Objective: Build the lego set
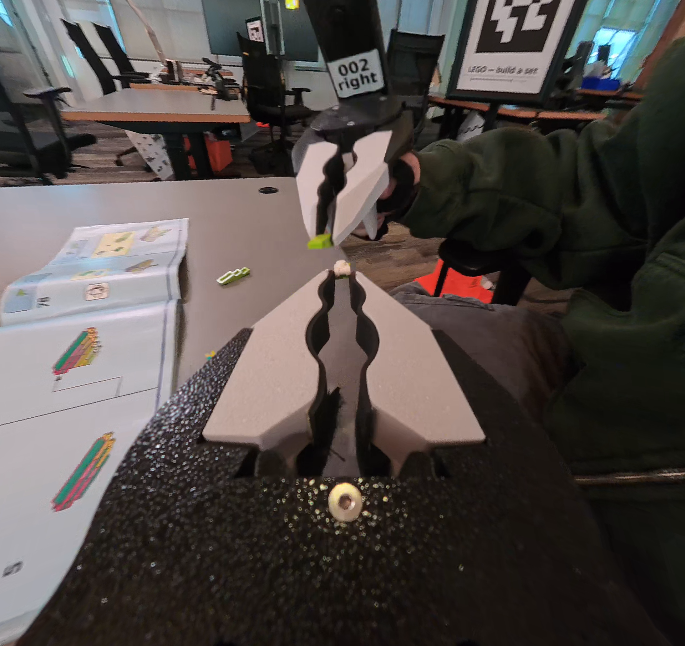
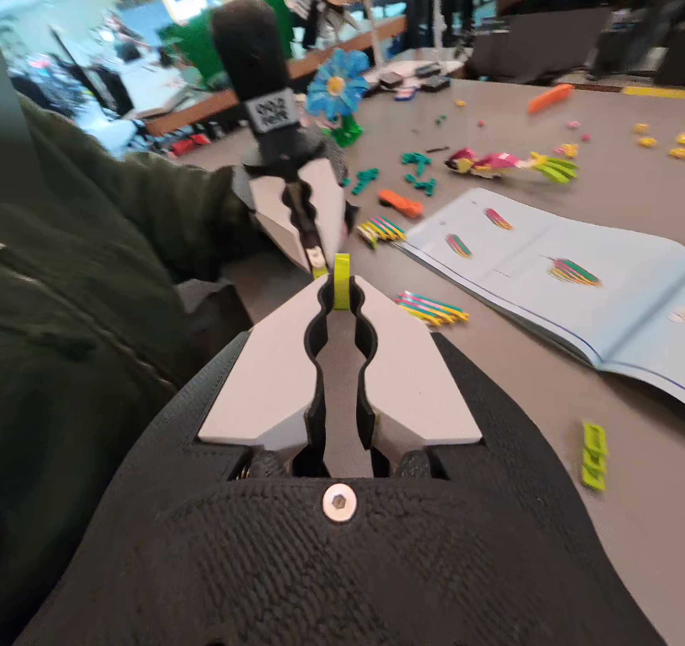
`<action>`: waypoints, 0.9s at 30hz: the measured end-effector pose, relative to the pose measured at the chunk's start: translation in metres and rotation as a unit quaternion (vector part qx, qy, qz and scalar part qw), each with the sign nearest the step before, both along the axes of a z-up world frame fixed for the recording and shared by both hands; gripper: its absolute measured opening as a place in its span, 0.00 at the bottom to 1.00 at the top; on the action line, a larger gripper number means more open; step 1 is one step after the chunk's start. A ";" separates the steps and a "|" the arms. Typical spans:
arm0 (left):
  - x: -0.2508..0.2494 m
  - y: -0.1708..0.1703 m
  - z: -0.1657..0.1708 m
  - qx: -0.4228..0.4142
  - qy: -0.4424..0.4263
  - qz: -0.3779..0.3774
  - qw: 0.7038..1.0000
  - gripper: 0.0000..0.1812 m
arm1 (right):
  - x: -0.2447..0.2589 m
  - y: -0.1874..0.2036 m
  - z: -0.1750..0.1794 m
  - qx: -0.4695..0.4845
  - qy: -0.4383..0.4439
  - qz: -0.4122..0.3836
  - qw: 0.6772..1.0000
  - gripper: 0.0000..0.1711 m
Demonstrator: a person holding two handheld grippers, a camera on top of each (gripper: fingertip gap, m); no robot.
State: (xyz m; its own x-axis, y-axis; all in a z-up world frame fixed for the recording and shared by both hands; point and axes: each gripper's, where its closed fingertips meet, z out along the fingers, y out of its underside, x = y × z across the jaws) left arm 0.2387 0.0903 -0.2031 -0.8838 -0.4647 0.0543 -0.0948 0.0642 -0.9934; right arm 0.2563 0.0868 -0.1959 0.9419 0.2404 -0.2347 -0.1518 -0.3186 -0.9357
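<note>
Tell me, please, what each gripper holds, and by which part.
The right gripper pinches a lime piece at its lower end, the top sticking out past the tips. The left gripper grips a small white-and-lime piece at its very tips.

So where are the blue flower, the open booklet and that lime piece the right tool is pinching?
blue flower (image 2: 338, 87): right wrist view, on its yellow centre.
open booklet (image 2: 548, 257): right wrist view, on the left page.
lime piece (image 2: 341, 281): right wrist view, on its flat face between the right tool's tips.
</note>
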 end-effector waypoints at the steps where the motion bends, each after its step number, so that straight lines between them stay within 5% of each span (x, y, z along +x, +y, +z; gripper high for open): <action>1: -0.002 -0.002 0.000 -0.008 0.011 -0.011 1.000 0.03 | -0.006 0.001 0.003 -0.002 0.007 0.017 1.000 0.04; 8: -0.004 -0.003 -0.003 -0.040 0.072 -0.039 0.996 0.03 | -0.018 0.003 -0.002 -0.022 0.013 0.043 0.999 0.04; 27: -0.004 -0.003 -0.004 -0.036 0.062 -0.037 0.997 0.03 | -0.021 0.002 -0.010 -0.036 -0.017 0.036 0.999 0.04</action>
State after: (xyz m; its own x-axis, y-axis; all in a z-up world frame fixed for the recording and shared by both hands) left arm 0.2342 0.0871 -0.2068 -0.8995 -0.3901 0.1969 -0.2155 0.0040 -0.9765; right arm 0.2354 0.0889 -0.2062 0.9306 0.2908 -0.2224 -0.0955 -0.3938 -0.9142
